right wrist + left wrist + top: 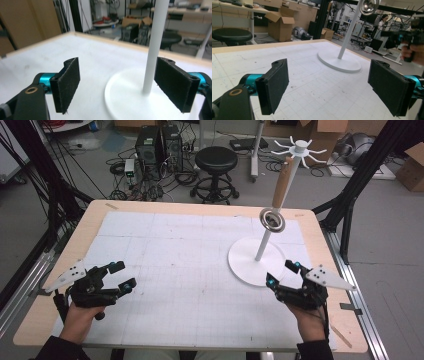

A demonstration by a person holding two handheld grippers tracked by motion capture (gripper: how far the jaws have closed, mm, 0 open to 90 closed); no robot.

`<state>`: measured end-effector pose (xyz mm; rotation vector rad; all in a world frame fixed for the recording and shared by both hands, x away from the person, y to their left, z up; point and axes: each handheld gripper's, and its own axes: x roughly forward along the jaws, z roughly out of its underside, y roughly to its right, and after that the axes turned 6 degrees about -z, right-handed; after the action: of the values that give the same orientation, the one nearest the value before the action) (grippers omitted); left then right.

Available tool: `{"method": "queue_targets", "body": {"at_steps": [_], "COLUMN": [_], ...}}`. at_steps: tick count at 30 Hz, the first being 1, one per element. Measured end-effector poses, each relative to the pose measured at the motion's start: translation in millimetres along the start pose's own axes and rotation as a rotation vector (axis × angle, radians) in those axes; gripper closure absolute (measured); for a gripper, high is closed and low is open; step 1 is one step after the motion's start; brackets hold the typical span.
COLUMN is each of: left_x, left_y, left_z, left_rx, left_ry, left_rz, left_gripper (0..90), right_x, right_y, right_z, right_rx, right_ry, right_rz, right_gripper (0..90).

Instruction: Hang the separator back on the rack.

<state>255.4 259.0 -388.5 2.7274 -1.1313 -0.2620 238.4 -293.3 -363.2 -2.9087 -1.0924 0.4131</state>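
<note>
High view – left claw (121,274) gaping, empty, right claw (284,273) likewise.

Both grippers, left gripper (120,276) & right gripper (283,273), showing black bodies, cyan jaw mounts, grey plates; person wearing dark sleeves (60,350).

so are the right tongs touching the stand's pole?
Apart. The right gripper view shows the right tongs open, with the white pole standing beyond and between the pads, bare base showing around it.
</note>
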Motion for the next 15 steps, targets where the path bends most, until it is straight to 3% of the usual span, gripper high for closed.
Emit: {"method": "queue_targets", "body": {"at_steps": [5, 15], "left_x": [-0.8, -8.9], "left_y": [2.3, 4.1], "left_z": [1.9, 5.7], "left_rx": [0.003, 0.004], "left_ry": [-0.004, 0.017], "left_rz": [0.01, 0.012], "left_gripper": [17.5, 17.7], "right_x": [-13.0, -27.4], "right_y": [-6.4, -13.8], "right_z": [17.7, 19.2], "right_rx": [0.012, -0.018], "right_ry": [-0.01, 0.02], "right_rz": [0.009, 0.038], "right_gripper": [19.6, 19.6]}}
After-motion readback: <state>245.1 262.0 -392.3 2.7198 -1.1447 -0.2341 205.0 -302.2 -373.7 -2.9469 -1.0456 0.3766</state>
